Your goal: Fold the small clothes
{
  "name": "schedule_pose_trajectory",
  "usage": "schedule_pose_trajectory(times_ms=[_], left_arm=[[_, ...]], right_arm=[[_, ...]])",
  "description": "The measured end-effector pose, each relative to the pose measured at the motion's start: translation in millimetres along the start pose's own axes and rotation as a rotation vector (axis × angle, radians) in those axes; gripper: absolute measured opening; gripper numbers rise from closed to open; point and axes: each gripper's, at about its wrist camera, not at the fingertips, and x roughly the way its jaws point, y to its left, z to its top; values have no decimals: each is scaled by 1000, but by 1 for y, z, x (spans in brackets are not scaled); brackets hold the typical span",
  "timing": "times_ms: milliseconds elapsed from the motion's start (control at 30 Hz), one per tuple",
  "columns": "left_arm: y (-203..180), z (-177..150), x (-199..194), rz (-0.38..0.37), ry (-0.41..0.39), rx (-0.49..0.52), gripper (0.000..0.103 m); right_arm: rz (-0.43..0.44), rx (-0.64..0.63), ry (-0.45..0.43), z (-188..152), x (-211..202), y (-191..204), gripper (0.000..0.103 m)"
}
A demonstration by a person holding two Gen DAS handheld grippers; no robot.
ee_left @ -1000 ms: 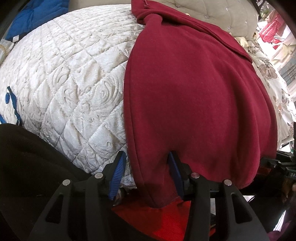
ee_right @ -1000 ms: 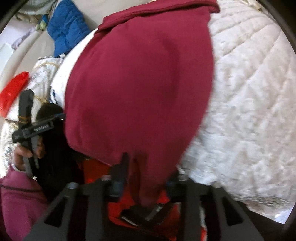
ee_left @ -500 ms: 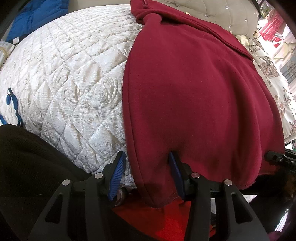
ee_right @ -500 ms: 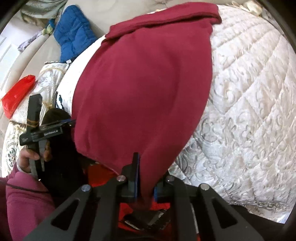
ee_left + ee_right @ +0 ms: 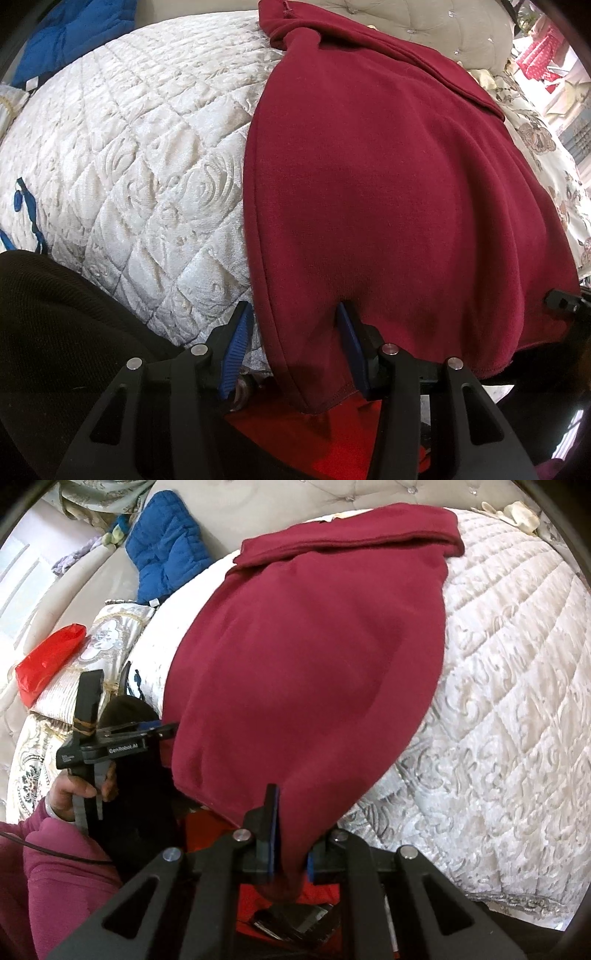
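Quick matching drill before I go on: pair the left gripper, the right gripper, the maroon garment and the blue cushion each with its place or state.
Things:
1. left gripper
2. right gripper
3. maroon garment
4. blue cushion

States:
A. spread over the white quilt, near edge hanging off
B. shut on the garment's near corner
C. lying by the headboard
D. jaws apart, closing, garment corner between them

Pairs: 1-D, 2-B, 3-A, 4-C
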Motion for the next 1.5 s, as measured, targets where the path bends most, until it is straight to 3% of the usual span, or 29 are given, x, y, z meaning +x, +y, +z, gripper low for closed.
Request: schedule_pose_trajectory(times_ms=[167,233,400,567,900,1200,1500], left_arm=[[-7,-1,-4,-13,-4,49,0],[-8,1,-7,-14,-9,66,0],[8,16,-31,-149,-10,33,0],[20,45,-72,-204,-104,24,0],[12,106,-111,-223,-276,17,0],[-4,191,-90,-182,-351,-5,0],[9,272,-40,-135,-332,-59,0]], right_arm=[[8,-20,-18,8,-4,4,11],[10,-23,-28,11,-7,6,12],[53,-10,-98,27,-29,4,12],[60,-2,-199,48,-54,2,11],[23,4,-368,102,-89,-10,11],[-49,34,-436,180,-80,-33,11],[-112,138,-415,260,-35,-92,11]])
